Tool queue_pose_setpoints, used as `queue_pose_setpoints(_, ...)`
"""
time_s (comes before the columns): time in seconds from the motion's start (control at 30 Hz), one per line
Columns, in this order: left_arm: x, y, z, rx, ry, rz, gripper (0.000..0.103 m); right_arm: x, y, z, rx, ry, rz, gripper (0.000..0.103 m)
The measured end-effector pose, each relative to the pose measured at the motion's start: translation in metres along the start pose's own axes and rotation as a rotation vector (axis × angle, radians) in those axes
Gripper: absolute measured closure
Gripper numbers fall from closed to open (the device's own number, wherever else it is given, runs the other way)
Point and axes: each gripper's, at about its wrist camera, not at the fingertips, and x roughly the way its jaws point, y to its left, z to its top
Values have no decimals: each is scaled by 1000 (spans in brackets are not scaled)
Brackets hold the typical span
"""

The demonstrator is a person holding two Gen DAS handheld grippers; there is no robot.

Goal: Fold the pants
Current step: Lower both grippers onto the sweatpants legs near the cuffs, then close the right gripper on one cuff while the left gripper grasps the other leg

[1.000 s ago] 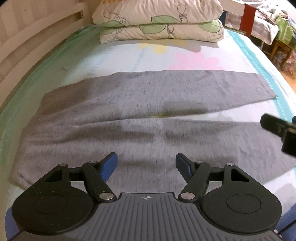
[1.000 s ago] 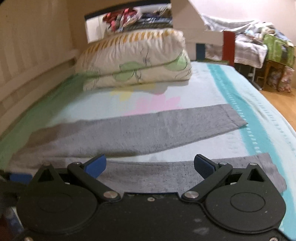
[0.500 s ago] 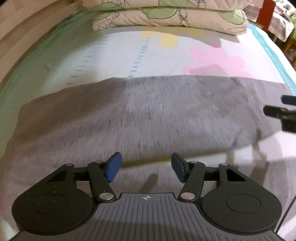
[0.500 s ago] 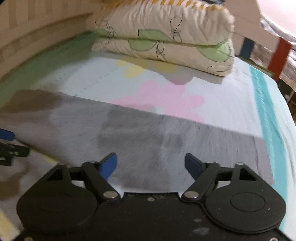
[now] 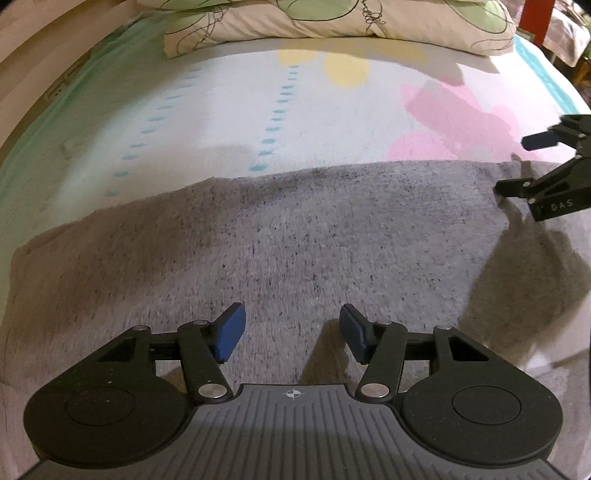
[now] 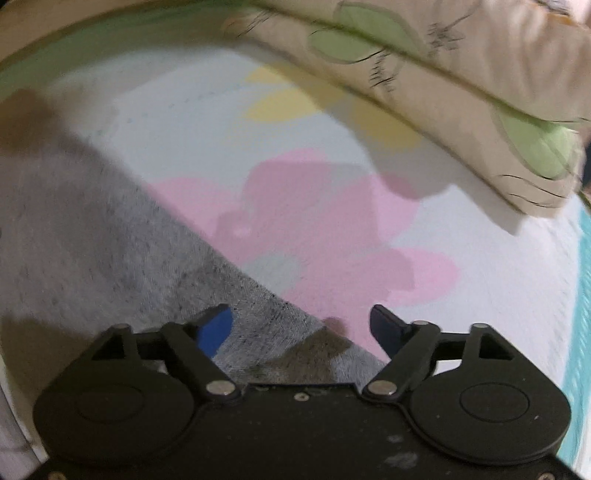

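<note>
So the grey pants are lying flat on the bed, spread across the bedsheet, which is white with pink and yellow flower prints and teal dotted lines. In the left wrist view the fabric fills the whole lower half of the frame, with its far edge running from about 9 o'clock across to 3 o'clock. It's a heathered knit with dark flecks, looks pretty smooth, though shadows fall over parts of it.

The left gripper sits low over the pants at 6 o'clock, jaws spread wide apart, nothing between the blue pads, just grey cloth showing in the gap. Can't tell if the tips are actually touching the fabric or just above it.

The right gripper is also wide apart. Its left pad is over the pants, its right pad is over the pink flower on the sheet, so the cloth edge runs diagonally through the gap between them. Nothing pinched there. That view is pretty blurry. You can also see it from the left camera, poking in at 3 o'clock by the far edge of the pants.

Past all that, at 12 o'clock, there are stacked pillows with green leaf prints, and the same pillows show at 1 o'clock in the right view.
</note>
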Motion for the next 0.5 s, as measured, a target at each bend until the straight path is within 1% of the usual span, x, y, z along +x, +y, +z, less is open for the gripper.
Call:
queue_pose_setpoints(0.07,1,1,2,0,2,-11,48,4,-9,3,-1,11,48,11)
queue_pose_setpoints(0.13,1,1,3,-3,3,-21,48,11,-23,6,36,42,119,13)
queue_pose_setpoints(0.2,0,2,4,-13,5,-29,48,14,-34,6,80,60,192,23)
queue_pose_setpoints(0.23,0,2,5,-20,3,-33,48,12,-34,7,76,57,207,30)
queue_pose_setpoints(0.27,0,3,6,-28,2,-40,48,8,-33,8,72,49,220,56)
queue_pose_setpoints(0.3,-1,3,8,-37,0,-49,48,4,-31,8,73,47,233,90)
queue_pose_setpoints(0.33,-2,4,10,-47,-2,-57,48,-1,-28,6,66,55,245,96)
queue_pose_setpoints(0.4,-4,5,14,-68,-7,-71,48,-17,-17,-1,1,30,206,98)
queue_pose_setpoints(0.5,-9,6,23,-100,-21,-96,48,-47,-1,-19,-25,-21,188,98)
